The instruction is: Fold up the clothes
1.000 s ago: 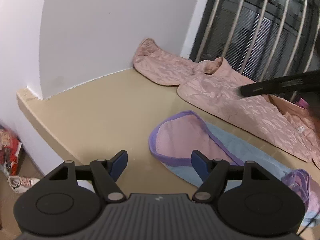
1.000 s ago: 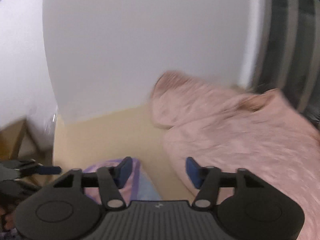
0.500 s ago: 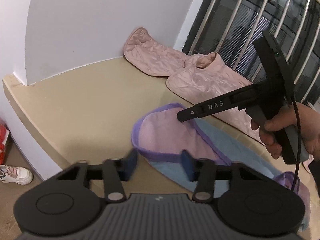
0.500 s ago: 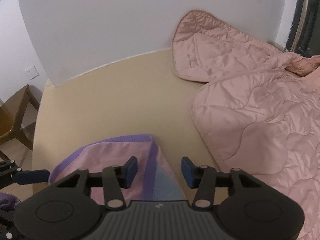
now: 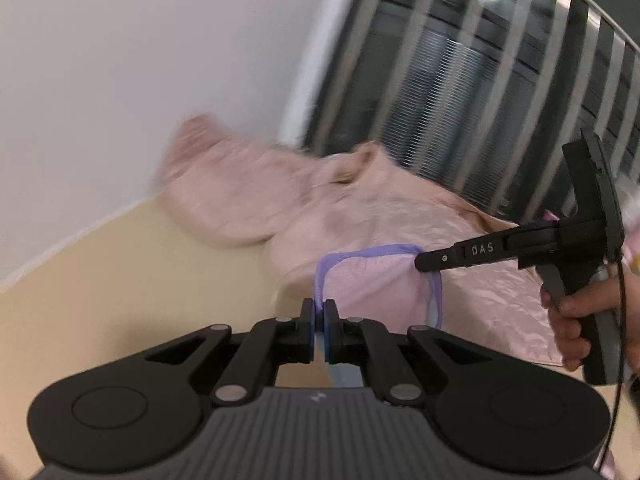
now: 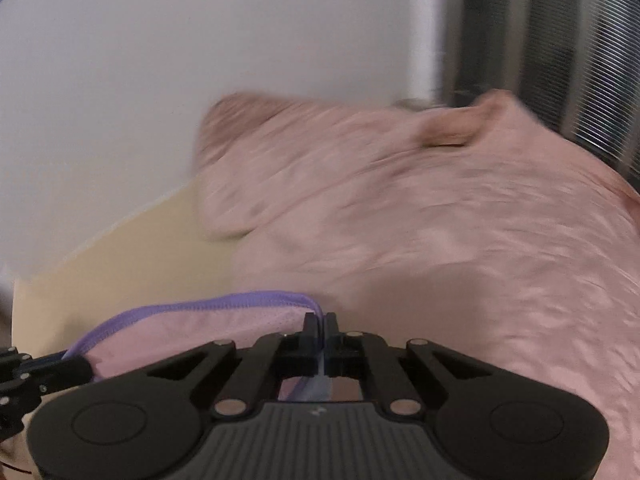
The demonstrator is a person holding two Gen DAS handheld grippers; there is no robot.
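The pink garment with purple trim (image 5: 372, 284) hangs stretched at frame centre, lifted above the beige desk (image 5: 120, 280). The left tool (image 5: 319, 322) is clamped on its purple edge; the right tool (image 6: 320, 334) pinches another corner. Only the left view shows the right hand (image 5: 576, 320) at right. The pink quilted jacket (image 6: 440, 220) lies behind, blurred.

surface: beige ledge (image 5: 120, 280) — on it: pink quilted garment (image 5: 360, 216) | against wall
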